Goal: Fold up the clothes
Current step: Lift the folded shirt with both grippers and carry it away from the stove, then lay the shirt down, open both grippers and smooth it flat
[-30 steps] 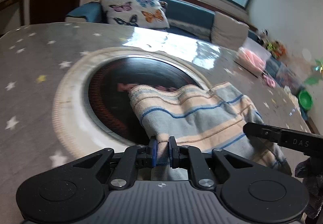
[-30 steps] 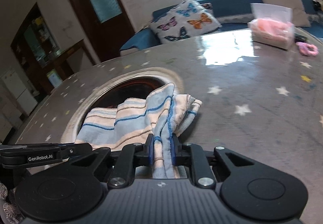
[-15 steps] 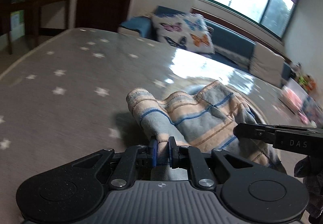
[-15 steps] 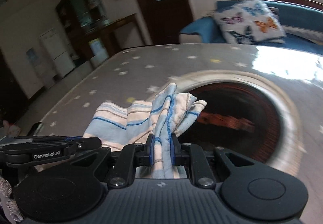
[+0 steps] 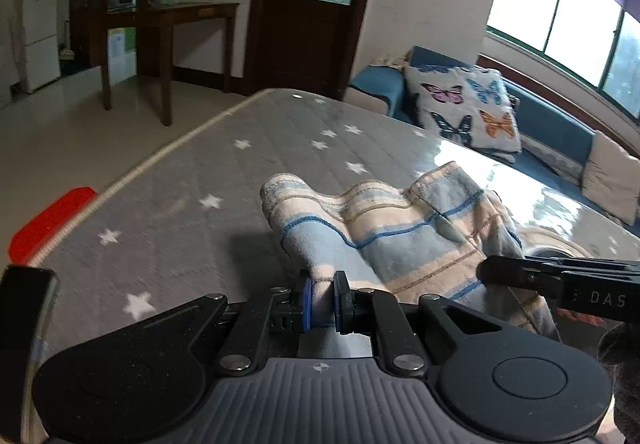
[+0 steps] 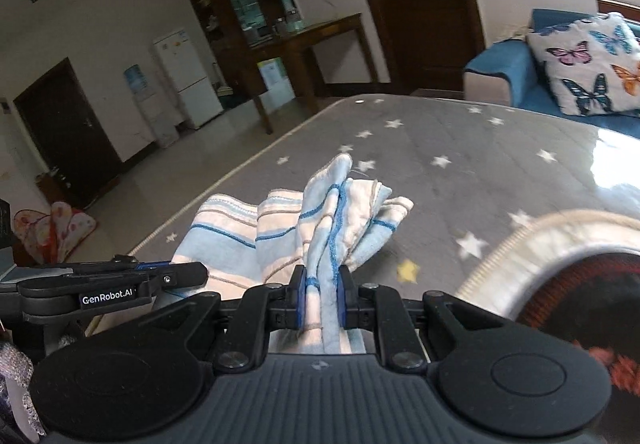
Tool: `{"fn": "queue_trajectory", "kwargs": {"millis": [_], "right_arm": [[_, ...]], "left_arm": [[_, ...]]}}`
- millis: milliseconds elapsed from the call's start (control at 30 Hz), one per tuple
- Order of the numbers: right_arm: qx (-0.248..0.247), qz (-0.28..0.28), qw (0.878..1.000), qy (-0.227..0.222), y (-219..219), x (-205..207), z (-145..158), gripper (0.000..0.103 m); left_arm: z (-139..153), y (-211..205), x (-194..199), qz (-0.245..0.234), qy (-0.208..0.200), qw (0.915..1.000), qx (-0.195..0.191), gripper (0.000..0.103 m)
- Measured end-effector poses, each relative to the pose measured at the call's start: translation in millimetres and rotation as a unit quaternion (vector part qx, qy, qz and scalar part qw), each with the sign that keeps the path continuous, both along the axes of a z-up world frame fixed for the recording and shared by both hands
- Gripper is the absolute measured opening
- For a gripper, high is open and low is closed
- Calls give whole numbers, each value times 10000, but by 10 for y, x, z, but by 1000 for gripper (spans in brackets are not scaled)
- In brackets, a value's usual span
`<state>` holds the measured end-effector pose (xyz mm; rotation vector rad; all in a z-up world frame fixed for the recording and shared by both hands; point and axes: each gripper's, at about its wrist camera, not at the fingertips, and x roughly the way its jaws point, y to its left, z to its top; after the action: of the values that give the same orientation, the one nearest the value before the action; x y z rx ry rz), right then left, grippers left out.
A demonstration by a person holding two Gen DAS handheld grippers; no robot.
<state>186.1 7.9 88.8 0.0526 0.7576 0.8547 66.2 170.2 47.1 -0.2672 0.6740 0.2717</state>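
A blue, cream and peach striped cloth (image 5: 384, 219) hangs bunched between both grippers above the grey star-patterned table (image 5: 224, 179). My left gripper (image 5: 322, 298) is shut on one edge of the cloth. My right gripper (image 6: 321, 298) is shut on a gathered bunch of the same striped cloth (image 6: 332, 215). The right gripper's body shows at the right of the left wrist view (image 5: 560, 280). In the right wrist view the left gripper's body (image 6: 108, 284) sits at the left. Both point down toward the table's left side.
The table's pale-trimmed left edge (image 5: 132, 171) drops to a tiled floor. A dark round print with a cream ring (image 6: 560, 284) lies to the right. A red object (image 5: 48, 219) sits by the edge. A blue sofa with a butterfly cushion (image 5: 468, 115) stands beyond.
Both grippers have swung left with the cloth, from over the dark round print to the starred part near the table's left edge. Both grips on the cloth are unchanged.
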Motion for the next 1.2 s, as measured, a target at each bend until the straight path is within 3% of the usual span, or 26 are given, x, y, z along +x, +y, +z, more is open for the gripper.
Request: {"fn": "queue_trajectory", "kwargs": {"millis": [233, 367, 467, 567, 700, 967, 1133, 1200], "right_arm": [[-145, -134, 9996, 216, 128, 190, -248, 15], [-380, -227, 9989, 179, 109, 214, -349, 21], [-499, -343, 9981, -108, 111, 210, -253, 25], [-394, -289, 9984, -292, 131, 224, -131, 25], [-342, -40, 9988, -353, 292, 259, -98, 25], [-547, 53, 9984, -141, 455, 410, -386, 24], [-410, 38, 9989, -224, 415, 411, -321, 24], [-409, 52, 9990, -201, 434, 446, -336, 24]], "left_arm": [[-209, 151, 100, 142, 282, 9995, -36, 12], [-257, 171, 101, 133, 353, 9993, 5, 18], [-240, 184, 108, 171, 357, 9991, 132, 28], [-220, 204, 158, 219, 317, 9990, 228, 47], [-206, 235, 285, 243, 352, 9986, 316, 53], [-184, 175, 495, 49, 353, 9982, 491, 53], [-167, 36, 746, -315, 271, 9972, 626, 51], [-205, 11, 865, -386, 290, 9970, 599, 43]]}}
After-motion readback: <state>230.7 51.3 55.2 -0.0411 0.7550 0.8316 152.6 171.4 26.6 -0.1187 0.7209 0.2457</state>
